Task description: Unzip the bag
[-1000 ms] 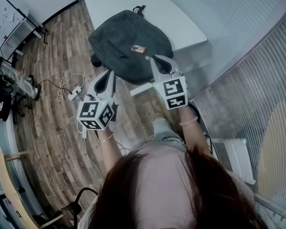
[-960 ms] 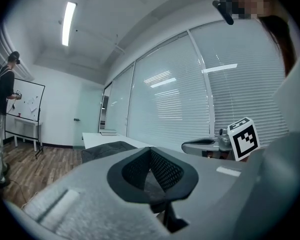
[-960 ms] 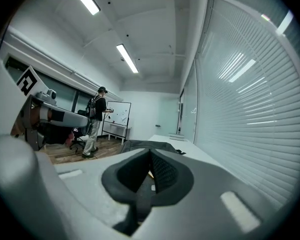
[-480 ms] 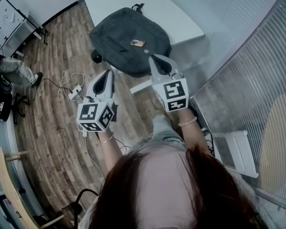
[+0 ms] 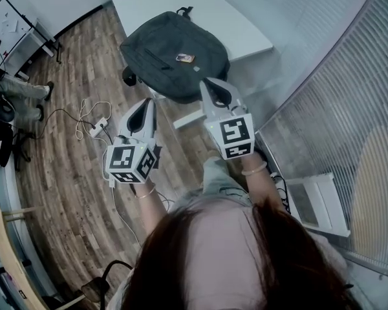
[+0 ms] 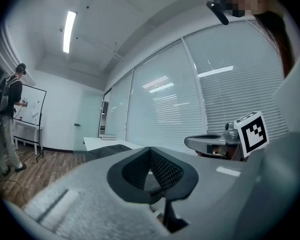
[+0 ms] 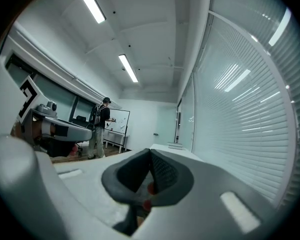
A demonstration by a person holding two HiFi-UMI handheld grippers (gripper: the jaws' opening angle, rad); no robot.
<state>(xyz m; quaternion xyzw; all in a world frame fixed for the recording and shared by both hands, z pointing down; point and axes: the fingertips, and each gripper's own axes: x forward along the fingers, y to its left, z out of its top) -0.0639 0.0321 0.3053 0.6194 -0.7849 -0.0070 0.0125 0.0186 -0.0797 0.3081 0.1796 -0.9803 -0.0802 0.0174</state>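
Observation:
A dark grey bag (image 5: pixel 174 53) with a small tag on top lies on the white table (image 5: pixel 233 28), its near edge hanging over the table's side. My left gripper (image 5: pixel 147 102) is shut and holds nothing; it hovers over the floor, short of the bag and to its left. My right gripper (image 5: pixel 205 82) is shut too and holds nothing, its tip just off the bag's near edge. In the left gripper view the pads (image 6: pixel 162 169) meet, and the bag (image 6: pixel 107 151) lies ahead. In the right gripper view the pads (image 7: pixel 162 171) also meet.
Cables and a power strip (image 5: pixel 94 124) lie on the wooden floor. A person (image 7: pixel 99 129) stands by a whiteboard (image 5: pixel 10 21) at the far left. Window blinds (image 5: pixel 349 95) run along the right. A wooden chair (image 5: pixel 6 237) is at the lower left.
Both grippers have drawn back from the bag towards me. The right tip, which was over the bag's near edge, is now just clear of it. Both jaws stay shut.

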